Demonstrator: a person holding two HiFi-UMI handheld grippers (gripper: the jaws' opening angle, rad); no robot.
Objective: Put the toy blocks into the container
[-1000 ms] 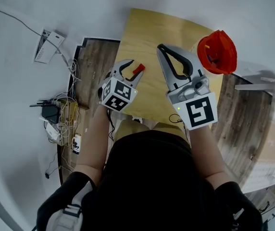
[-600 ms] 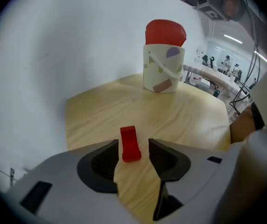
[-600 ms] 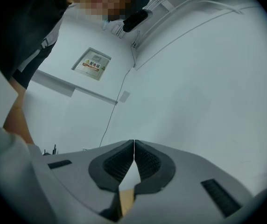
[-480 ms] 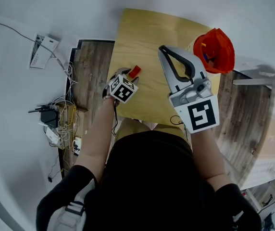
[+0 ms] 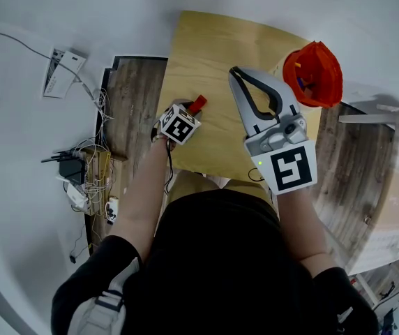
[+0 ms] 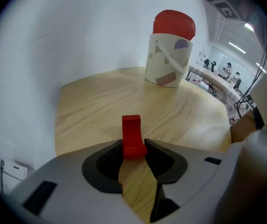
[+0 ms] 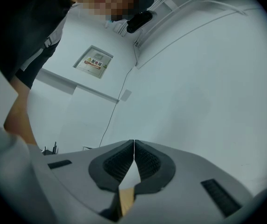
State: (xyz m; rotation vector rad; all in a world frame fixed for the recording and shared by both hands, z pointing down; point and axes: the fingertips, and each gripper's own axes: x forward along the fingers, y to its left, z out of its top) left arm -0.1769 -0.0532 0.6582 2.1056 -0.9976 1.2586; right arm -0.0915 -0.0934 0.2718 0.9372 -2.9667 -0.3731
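We are finding nothing that we can read. A framed notice (image 7: 94, 62) is hanging on the wall (image 7: 194, 78), its print too small to make out. The cube (image 5: 294, 168) on the right tongs (image 5: 234, 70) is showing only a black square marker.

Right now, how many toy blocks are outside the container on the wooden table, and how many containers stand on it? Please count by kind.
red toy block: 1
container: 1
Total: 2
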